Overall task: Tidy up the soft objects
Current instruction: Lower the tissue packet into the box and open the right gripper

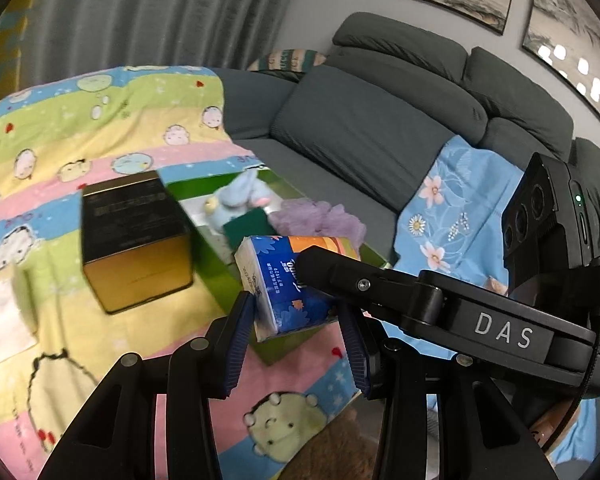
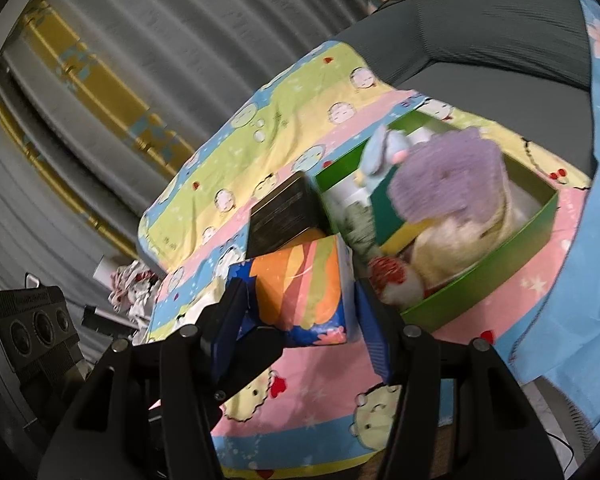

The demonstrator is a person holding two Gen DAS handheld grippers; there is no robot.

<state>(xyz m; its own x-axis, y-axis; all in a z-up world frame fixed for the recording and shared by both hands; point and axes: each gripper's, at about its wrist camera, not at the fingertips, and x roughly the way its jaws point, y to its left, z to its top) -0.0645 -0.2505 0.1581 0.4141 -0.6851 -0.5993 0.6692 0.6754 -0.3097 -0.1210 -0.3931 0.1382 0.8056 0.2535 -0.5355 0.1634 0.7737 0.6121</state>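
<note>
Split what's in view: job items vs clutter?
Job:
- blue-and-orange tissue pack, gripped by left gripper and right gripper
- green open box
- purple knitted cloth
- blue plush toy

Lying about:
- black-and-gold square tin
- grey sofa
- cartoon-print sheet

Close wrist views, seemingly sharing tissue pack (image 1: 288,280)

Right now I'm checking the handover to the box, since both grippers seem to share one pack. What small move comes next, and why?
Probably carry the tissue pack a little further over the green box rim, then lower it. Both the left gripper and right gripper hold it just short of the box, which already contains a purple knit piece and plush toys, so aim for the open near corner.
</note>
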